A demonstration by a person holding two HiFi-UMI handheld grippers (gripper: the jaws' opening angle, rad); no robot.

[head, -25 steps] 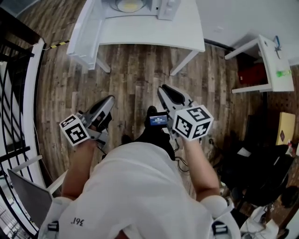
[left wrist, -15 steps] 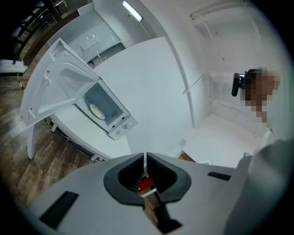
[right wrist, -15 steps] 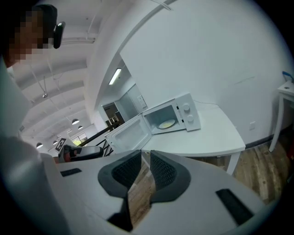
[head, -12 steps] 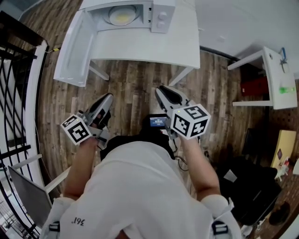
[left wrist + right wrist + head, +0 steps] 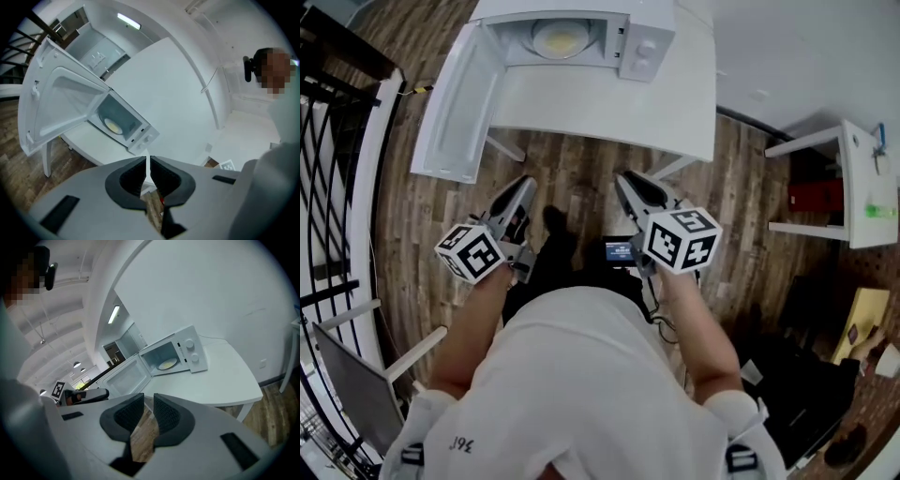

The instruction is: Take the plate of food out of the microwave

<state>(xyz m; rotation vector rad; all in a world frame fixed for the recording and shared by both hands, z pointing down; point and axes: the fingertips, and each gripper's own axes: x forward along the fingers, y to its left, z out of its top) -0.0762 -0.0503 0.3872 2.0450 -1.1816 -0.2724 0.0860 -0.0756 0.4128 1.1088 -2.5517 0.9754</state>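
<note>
A white microwave point(image 5: 642, 42) stands on a white table point(image 5: 609, 94) with its door point(image 5: 455, 103) swung wide open to the left. Inside it lies a plate of yellowish food point(image 5: 559, 37), which also shows in the left gripper view point(image 5: 114, 125) and the right gripper view point(image 5: 167, 364). Both grippers hang over the wooden floor, short of the table's near edge. My left gripper point(image 5: 525, 184) point(image 5: 147, 159) is shut and holds nothing. My right gripper point(image 5: 626, 178) point(image 5: 149, 397) stands open by a narrow gap, with nothing in it.
A black metal railing point(image 5: 328, 141) runs along the left. A white side table point(image 5: 853, 178) with a red box point(image 5: 811, 192) beneath it stands at the right. The table's legs point(image 5: 670, 167) come down just ahead of the grippers.
The table and microwave have come nearer in the head view as the person walked toward them. Both grippers moved forward with the person; the left one shifted slightly rightward.
</note>
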